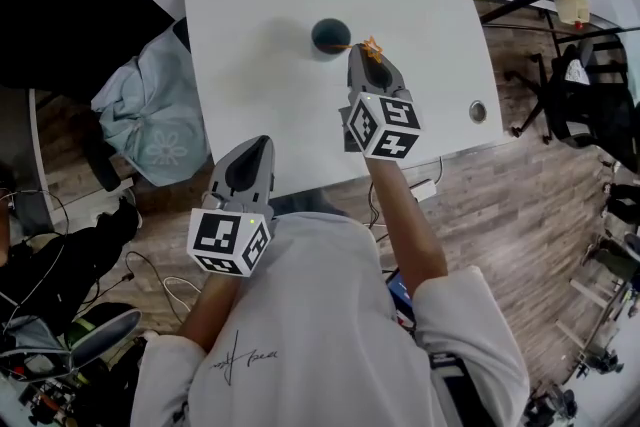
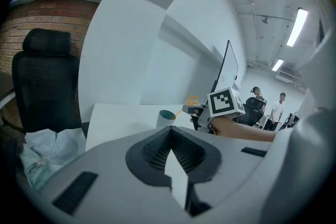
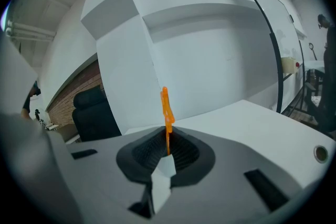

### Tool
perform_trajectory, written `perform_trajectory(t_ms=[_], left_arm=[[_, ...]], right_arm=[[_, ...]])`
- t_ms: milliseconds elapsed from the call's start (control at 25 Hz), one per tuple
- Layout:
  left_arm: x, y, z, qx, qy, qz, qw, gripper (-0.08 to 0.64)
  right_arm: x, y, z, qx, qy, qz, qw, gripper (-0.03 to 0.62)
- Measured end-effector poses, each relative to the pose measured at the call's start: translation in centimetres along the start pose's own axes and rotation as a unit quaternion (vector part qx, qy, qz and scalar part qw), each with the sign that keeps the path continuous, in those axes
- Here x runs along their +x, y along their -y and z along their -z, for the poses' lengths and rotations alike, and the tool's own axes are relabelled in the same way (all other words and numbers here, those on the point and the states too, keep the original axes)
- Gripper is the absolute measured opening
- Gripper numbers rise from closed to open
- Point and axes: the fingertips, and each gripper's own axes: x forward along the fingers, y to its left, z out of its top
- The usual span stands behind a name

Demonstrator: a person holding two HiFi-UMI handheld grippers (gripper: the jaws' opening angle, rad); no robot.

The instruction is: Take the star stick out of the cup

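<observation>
Table: white table [image 1: 260,25] lay in front of you in the head view.
Cup: dark cup [image 1: 330,35] stood upright on the table, toward 12 o'clock from the table's middle. The left gripper view showed this cup [image 2: 166,116] pale outside and teal at the rim.
Star stick: orange star stick [image 1: 373,46] sat just beside the cup at its 3 o'clock, with the star end raised above the rim. The lower end of the shaft reached the cup's rim. You could not tell whether the tip was inside.
Right gripper: your right gripper [image 1: 366,55] was clamped on the shaft of the star stick. In the right gripper view the star stick [image 3: 166,107] rose edge-on from between the closed jaws.
Left gripper: your left gripper [image 1: 261,144] hung at 7 o'clock from the cup, well apart from it, over the near table edge. Its jaws met with nothing between them.
Grommet: round grey grommet [image 1: 478,111] sat in the table at 4 o'clock from the cup, near the right edge.
Garment: pale blue garment [image 1: 150,120] lay off the table at 9 o'clock.
</observation>
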Motion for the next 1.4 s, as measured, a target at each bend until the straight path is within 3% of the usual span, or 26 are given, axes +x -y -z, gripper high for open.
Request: perform_trajectory(t_ms=[1400], left_arm=[[-0.7,0.8,-0.7,-0.004,0.022,0.008,0.9997,0.003]], right_arm=[[-3.0,-0.6,-3.9,-0.023,0.023,0.001,0.999,0.026]])
